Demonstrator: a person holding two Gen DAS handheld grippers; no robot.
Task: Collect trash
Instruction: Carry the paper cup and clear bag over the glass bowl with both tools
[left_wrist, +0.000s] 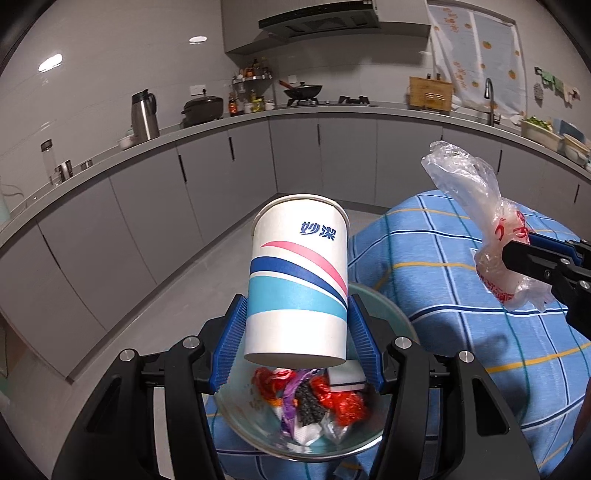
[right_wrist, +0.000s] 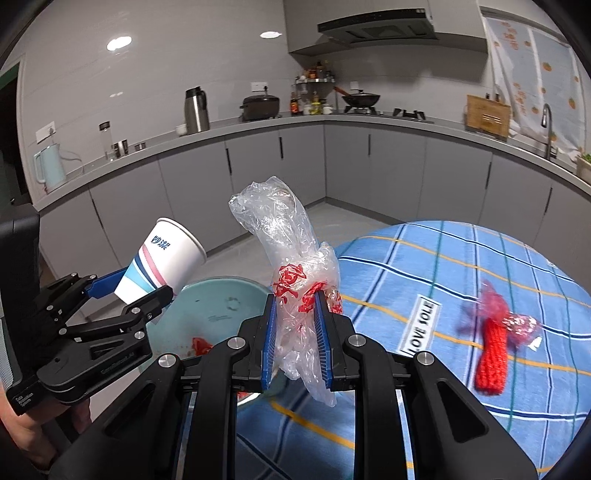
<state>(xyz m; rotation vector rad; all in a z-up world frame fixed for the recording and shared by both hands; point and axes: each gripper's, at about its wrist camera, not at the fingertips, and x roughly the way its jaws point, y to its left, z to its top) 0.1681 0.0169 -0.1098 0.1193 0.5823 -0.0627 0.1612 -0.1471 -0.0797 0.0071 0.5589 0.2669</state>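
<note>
Your left gripper (left_wrist: 297, 325) has its blue fingers (left_wrist: 232, 343) about half spread and pressed on both sides of one paper cup (left_wrist: 299, 277), which tilts with its rim away from you. Your right gripper (right_wrist: 297, 332) is nearly closed, its fingers (right_wrist: 322, 339) pinching one crumpled clear plastic bag (right_wrist: 291, 266) with red print; the loose top of the bag stands up above the fingers and a tail hangs below them.

Right under the cup sits one pale green bowl (left_wrist: 391, 314), already holding a heap of wrappers (left_wrist: 314, 402) in red, purple and black, too tangled to count. The bowl rests at the near left edge of the round table with the blue checked cloth (left_wrist: 461, 295); beyond that edge you see open grey floor (left_wrist: 207, 280) up to the cabinets (left_wrist: 325, 155).

From the right wrist view, the two grippers are close side by side over the bowl, apart from each other. On the cloth to your right lie one red knitted piece (right_wrist: 491, 358) with a crinkled wrapper (right_wrist: 521, 325) touching it, well apart from the bowl, and one white label (right_wrist: 421, 328) between them. That stretch of cloth is otherwise bare.
</note>
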